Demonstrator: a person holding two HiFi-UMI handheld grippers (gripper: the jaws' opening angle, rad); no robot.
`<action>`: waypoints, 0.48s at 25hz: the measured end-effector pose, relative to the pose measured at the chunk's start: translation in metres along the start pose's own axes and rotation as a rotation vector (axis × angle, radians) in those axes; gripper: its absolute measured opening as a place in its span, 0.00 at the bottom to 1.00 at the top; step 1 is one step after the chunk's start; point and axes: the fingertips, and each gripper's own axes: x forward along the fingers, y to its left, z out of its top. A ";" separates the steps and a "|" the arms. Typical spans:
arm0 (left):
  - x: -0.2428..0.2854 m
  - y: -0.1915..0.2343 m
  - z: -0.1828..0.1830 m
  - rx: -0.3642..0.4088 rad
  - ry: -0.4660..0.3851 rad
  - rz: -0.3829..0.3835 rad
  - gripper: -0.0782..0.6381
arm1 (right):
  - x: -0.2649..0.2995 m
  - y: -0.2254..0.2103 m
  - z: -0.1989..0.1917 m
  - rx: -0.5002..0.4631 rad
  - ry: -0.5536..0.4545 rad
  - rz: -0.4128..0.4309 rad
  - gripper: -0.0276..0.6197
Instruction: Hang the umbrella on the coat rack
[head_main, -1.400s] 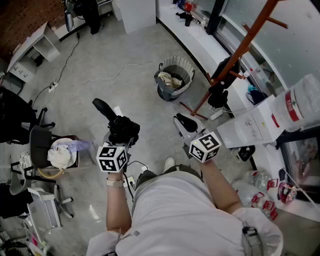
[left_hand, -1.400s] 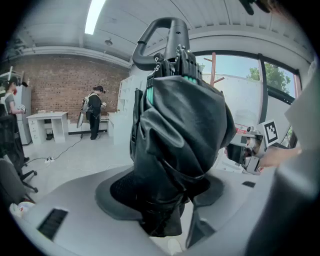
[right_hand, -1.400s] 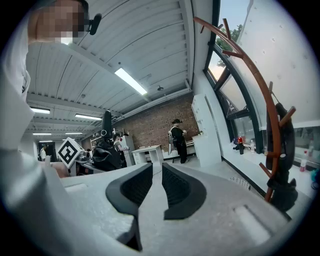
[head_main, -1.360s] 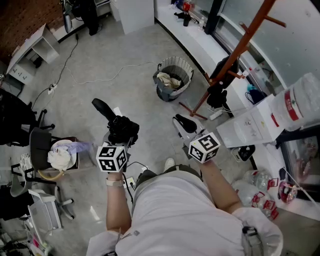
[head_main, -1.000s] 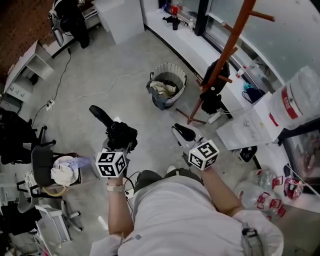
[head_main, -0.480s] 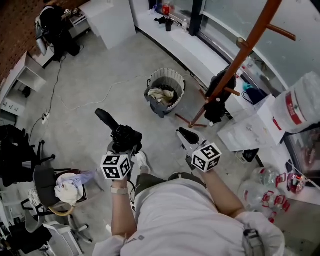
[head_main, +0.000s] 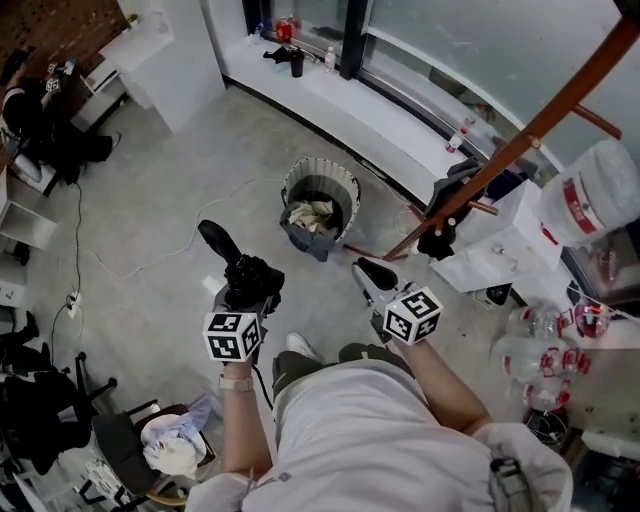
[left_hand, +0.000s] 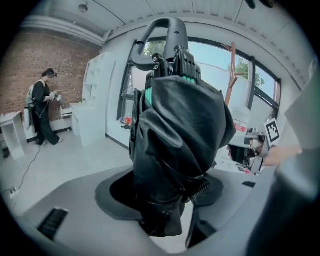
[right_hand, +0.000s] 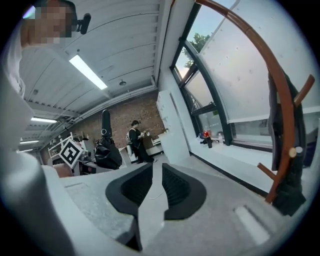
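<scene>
A folded black umbrella (left_hand: 177, 125) stands upright between my left gripper's (left_hand: 165, 205) jaws, which are shut on its bunched fabric; its curved handle (left_hand: 165, 30) points up. In the head view the left gripper (head_main: 247, 287) holds the umbrella (head_main: 218, 242) left of centre. My right gripper (head_main: 372, 274) hovers beside it, holding nothing; in the right gripper view its (right_hand: 154, 187) jaws stand shut, with only a thin slit between them. The brown coat rack (head_main: 500, 160) leans across the upper right, ahead of the right gripper, with a black item (head_main: 445, 212) hanging on it. The rack's pole (right_hand: 280, 105) fills the right of the right gripper view.
A ribbed wastebasket (head_main: 318, 203) with rubbish stands on the floor ahead. A white window ledge (head_main: 400, 110) runs behind it. A water jug (head_main: 590, 195) and cluttered white boxes (head_main: 490, 255) are at the right. A person (left_hand: 42, 112) stands far off by a brick wall.
Both grippers and the head view have moved across the floor toward the window and coat rack; the rack and basket now sit closer. The left gripper kept its hold on the umbrella.
</scene>
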 end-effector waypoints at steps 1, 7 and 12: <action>0.008 0.007 0.004 0.024 0.011 -0.021 0.46 | 0.006 -0.002 0.002 0.008 -0.007 -0.026 0.14; 0.053 0.016 0.026 0.163 0.079 -0.146 0.46 | 0.010 -0.019 0.012 0.033 -0.060 -0.191 0.14; 0.088 -0.017 0.043 0.243 0.109 -0.258 0.46 | -0.022 -0.051 0.015 0.071 -0.112 -0.334 0.14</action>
